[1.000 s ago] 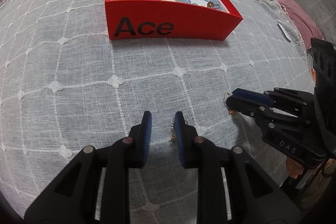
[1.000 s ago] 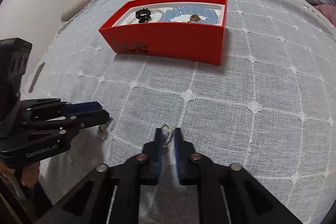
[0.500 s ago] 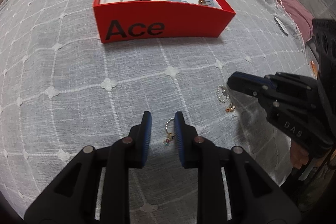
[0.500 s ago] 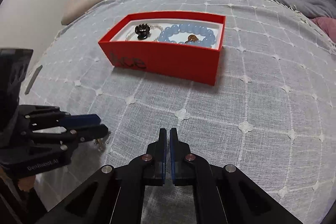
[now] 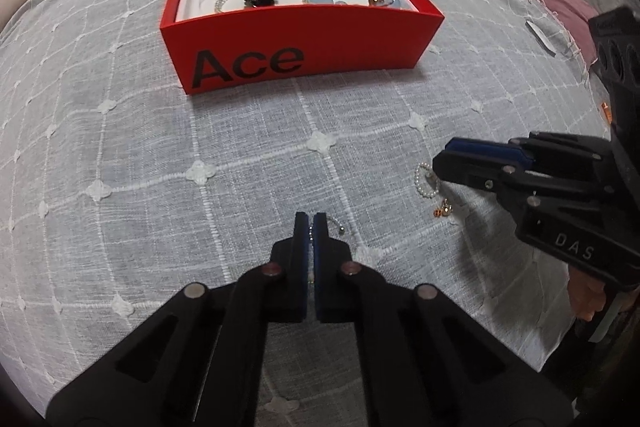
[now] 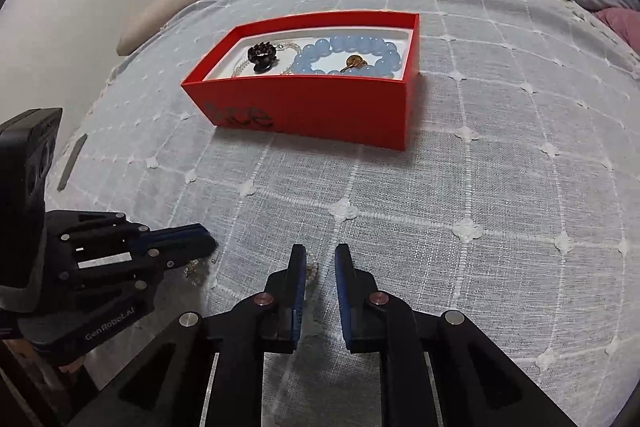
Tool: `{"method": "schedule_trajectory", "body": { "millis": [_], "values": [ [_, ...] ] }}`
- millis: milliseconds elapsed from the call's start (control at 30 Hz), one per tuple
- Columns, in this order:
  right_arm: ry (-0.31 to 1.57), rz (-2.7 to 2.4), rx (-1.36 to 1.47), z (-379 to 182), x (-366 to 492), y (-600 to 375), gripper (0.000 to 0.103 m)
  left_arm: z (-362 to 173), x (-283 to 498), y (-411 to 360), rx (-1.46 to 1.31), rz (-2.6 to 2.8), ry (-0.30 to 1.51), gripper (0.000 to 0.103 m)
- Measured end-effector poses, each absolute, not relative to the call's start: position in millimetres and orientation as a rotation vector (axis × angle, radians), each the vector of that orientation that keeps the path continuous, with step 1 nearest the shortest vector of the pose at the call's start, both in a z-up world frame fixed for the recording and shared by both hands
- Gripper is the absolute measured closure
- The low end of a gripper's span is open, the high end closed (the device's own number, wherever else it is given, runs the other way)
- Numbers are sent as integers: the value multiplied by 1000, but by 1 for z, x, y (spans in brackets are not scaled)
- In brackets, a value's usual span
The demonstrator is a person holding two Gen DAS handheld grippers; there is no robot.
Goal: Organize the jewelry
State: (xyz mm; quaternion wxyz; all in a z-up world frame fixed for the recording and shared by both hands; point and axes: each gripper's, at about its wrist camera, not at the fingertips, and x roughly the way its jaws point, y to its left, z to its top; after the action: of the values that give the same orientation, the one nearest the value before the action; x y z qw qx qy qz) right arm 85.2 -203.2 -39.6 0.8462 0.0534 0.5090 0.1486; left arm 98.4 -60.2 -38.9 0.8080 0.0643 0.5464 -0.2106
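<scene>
Left gripper [image 5: 311, 223] clamped on a beaded earring [image 5: 334, 223]; right gripper [image 6: 320, 259], jaws just parted, straddles a pearl ring [image 5: 425, 181]. Both light, slippery; pinch the loops.

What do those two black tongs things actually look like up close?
Both tongs are matte black plastic. The left tongs and right tongs each have two flat fingers lined with ribbed blue pads, silver round screws at the joints and triangular cut-outs. One side reads "DAS", the other "GenRobot.AI". No cables or sleeves show.
</scene>
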Motion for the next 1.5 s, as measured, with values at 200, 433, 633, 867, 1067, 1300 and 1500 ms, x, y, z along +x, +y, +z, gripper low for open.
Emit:
{"method": "schedule_trajectory", "body": {
  "millis": [200, 433, 633, 867, 1067, 1300, 1500],
  "values": [
    [1077, 313, 140, -40, 86, -207, 88, -29, 106, -41, 48, -455, 1148, 101],
    [1089, 318, 136, -44, 89, -206, 88, -29, 105, -27, 15, -475, 1174, 101],
    [1078, 322, 152, -40, 87, -210, 88, -41, 100, -40, 64, -478, 1213, 94],
    [1091, 329, 154, -41, 86, -210, 88, -44, 97, -51, 129, -468, 1193, 89],
    [1089, 333, 159, -40, 86, -208, 88, -42, 101, -54, 113, -464, 1175, 100],
    [1083, 334, 161, -38, 85, -210, 88, -33, 105, -39, 45, -460, 1148, 102],
    [1090, 345, 161, -40, 87, -209, 88, -41, 106, -40, 28, -483, 1201, 101]
  ]
}}
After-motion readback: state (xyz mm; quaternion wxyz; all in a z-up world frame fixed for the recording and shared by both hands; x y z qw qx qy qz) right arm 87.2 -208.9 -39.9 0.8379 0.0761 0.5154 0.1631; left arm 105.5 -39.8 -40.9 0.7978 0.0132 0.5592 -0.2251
